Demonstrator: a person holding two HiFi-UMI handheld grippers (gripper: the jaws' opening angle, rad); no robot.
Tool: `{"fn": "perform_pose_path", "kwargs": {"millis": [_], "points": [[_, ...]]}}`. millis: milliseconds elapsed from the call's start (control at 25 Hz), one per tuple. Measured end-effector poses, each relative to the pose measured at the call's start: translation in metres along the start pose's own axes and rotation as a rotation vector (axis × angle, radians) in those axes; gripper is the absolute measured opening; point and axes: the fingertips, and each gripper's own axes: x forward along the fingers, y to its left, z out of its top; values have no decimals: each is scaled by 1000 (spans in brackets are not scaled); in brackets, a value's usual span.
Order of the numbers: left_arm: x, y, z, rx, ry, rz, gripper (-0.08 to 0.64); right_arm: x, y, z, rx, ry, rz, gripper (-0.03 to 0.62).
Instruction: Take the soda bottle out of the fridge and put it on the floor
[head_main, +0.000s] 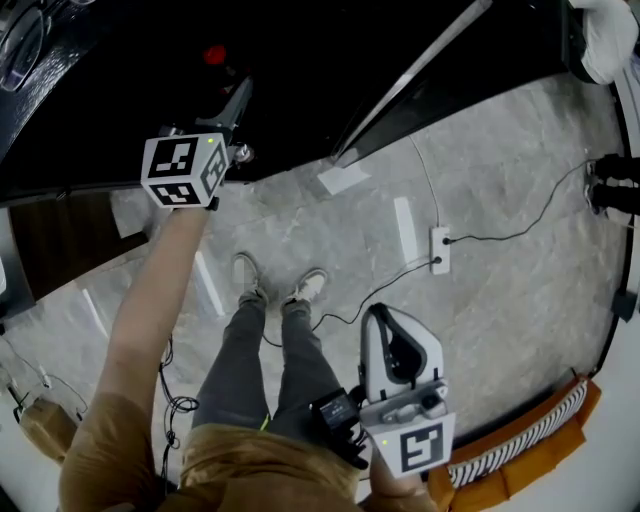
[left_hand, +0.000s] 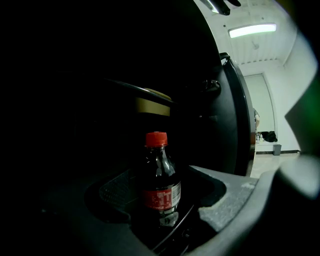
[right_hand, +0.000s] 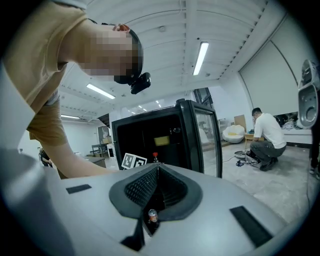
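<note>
Left tongs (left_hand: 153, 192) wide apart, upright soda bottle (left_hand: 161, 172) loose between them; right tongs (right_hand: 158, 167) closed, empty.

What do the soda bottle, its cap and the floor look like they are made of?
Soda bottle: likely clear glossy plastic; highlights glint over dark liquid.
Cap: opaque red, likely plastic.
Floor: grey veined stone or stone-look tile, smooth, slightly glossy.

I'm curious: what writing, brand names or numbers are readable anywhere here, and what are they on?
No text reads clearly.
Soda bottle, red label: white print, too blurred to read.
Yellow tag inside the fridge: too dark to read.
Marker cubes: black-and-white square patterns, no letters.
</note>
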Motion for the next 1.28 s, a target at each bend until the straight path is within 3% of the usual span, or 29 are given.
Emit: {"fn": "perform_pose_path", "kwargs": {"millis": [320, 720, 1000, 1280], "points": [[18, -3, -9, 34, 15, -49, 322, 2, -12, -3, 31, -7, -33, 3], [23, -7, -11, 22, -11, -101, 310, 9, -16, -3, 42, -12, -53, 3], [11, -22, -9, 51, -11, -162, 308, 15, -12, -2, 85, -36, -58, 3], [-22, -54, 8, 38, -71, -262, 308, 13, -7, -7, 71, -29, -51, 3]]}}
